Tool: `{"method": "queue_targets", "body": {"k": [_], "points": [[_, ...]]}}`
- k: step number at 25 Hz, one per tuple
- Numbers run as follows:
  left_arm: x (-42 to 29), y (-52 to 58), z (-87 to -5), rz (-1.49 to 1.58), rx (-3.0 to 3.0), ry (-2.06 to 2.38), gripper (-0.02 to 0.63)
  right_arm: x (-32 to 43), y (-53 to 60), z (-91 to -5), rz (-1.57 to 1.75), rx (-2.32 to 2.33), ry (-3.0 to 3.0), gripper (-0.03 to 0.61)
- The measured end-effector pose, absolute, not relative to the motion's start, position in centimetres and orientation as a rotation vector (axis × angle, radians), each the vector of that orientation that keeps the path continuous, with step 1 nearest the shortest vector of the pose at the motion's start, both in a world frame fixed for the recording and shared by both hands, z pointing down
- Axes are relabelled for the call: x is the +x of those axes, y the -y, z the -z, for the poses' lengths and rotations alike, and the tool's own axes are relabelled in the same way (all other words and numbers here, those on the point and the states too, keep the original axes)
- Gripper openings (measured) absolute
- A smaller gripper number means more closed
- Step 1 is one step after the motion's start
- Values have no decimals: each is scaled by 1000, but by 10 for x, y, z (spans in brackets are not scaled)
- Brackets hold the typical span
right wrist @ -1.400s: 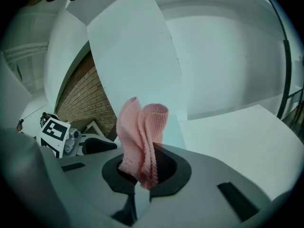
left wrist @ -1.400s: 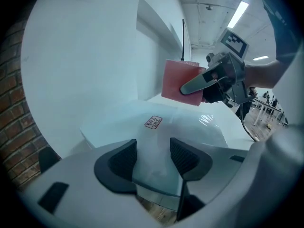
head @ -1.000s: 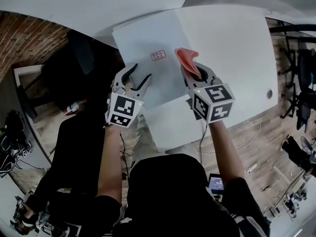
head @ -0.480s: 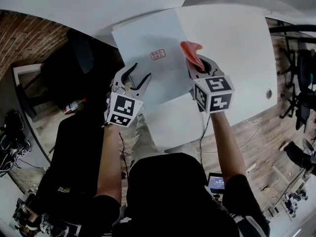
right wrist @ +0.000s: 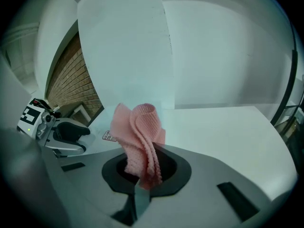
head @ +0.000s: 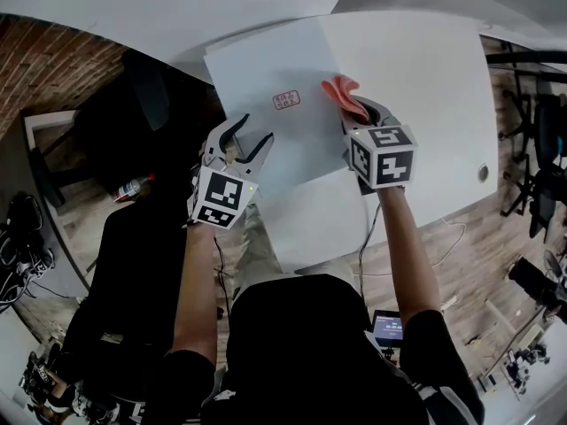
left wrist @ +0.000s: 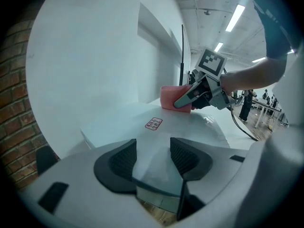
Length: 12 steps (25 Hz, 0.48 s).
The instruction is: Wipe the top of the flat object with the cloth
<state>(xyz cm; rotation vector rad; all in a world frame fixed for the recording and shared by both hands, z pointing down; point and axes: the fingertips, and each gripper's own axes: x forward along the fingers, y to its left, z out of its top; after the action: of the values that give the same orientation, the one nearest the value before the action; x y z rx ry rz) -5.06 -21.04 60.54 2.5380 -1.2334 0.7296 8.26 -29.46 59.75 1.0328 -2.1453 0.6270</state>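
Note:
A flat pale grey board [head: 266,78] with a small red-printed label [head: 286,100] lies on the white table [head: 425,87]. My right gripper [head: 359,113] is shut on a pink cloth [head: 344,93], which sticks out forward over the board's right edge. In the right gripper view the cloth [right wrist: 140,137] stands bunched up out of the jaws. My left gripper [head: 246,135] is open at the board's near left corner. In the left gripper view the corner of the board [left wrist: 123,122] lies between its spread fingers [left wrist: 121,158], and the cloth [left wrist: 170,96] rests on the board's far side.
The table's near edge [head: 354,255] runs just behind both grippers. A brick wall [head: 44,69] and a black chair [head: 151,104] are at the left. A round grommet [head: 483,172] sits in the tabletop at the right, with wooden floor and cables beyond.
My right gripper has carried the cloth a little farther away along the board's right edge. The left gripper has stayed where it was.

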Motion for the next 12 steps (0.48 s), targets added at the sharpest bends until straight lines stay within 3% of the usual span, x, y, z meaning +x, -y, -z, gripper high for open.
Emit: {"method": "queue_targets", "body": {"k": [12], "points": [[-53, 203, -619, -733, 2488, 1236, 215, 82, 292, -608, -655, 1012, 2111, 44]]}}
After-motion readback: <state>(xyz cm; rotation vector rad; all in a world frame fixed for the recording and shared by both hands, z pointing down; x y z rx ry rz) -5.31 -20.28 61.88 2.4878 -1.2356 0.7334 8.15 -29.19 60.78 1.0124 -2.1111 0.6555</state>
